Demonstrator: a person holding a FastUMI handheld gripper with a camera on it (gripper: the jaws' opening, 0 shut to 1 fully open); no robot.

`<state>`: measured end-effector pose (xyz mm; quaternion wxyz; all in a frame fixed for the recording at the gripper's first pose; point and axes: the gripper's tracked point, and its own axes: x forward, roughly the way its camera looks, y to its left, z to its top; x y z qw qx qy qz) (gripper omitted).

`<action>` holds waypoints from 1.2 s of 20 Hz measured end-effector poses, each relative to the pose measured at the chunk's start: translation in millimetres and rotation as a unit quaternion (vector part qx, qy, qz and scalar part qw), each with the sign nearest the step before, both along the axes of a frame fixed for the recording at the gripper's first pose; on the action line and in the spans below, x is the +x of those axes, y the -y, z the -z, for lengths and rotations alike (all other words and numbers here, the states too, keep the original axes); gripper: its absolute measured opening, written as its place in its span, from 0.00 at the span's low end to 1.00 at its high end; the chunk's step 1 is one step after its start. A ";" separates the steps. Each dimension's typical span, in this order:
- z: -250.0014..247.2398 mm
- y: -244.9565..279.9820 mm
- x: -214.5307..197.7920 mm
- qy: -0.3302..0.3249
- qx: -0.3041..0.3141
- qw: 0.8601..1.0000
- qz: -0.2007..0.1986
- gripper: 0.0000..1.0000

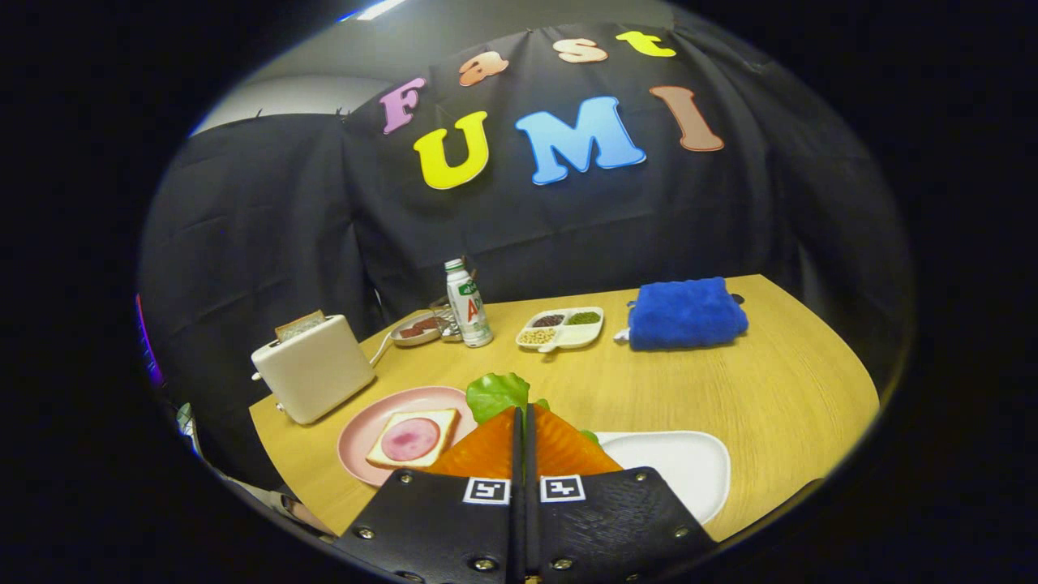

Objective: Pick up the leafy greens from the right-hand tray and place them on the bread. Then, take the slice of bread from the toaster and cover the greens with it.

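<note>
- Greens are pinched at the tips of the gripper, lifted above the table, between pink plate and white tray.
- Fingers are nearly closed, both pressed on the leaf.
- Leaf is seen as bright green and ruffled.
- Bread with a ham slice lies on the plate; a second slice stands in the toaster.
</note>
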<state>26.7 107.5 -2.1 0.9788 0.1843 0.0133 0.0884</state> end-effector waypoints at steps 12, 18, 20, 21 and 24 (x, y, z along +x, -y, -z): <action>-8.8 -140.9 57.7 -0.002 -0.030 0.995 -0.092 0.00; 12.6 -162.7 70.3 -0.026 -0.047 0.993 -0.101 0.00; 10.5 -157.5 71.7 -0.023 -0.054 0.994 -0.089 0.06; 5.5 -150.2 72.3 -0.016 -0.061 0.995 -0.077 0.20; -19.4 -119.2 67.5 0.026 -0.103 0.994 -0.005 0.90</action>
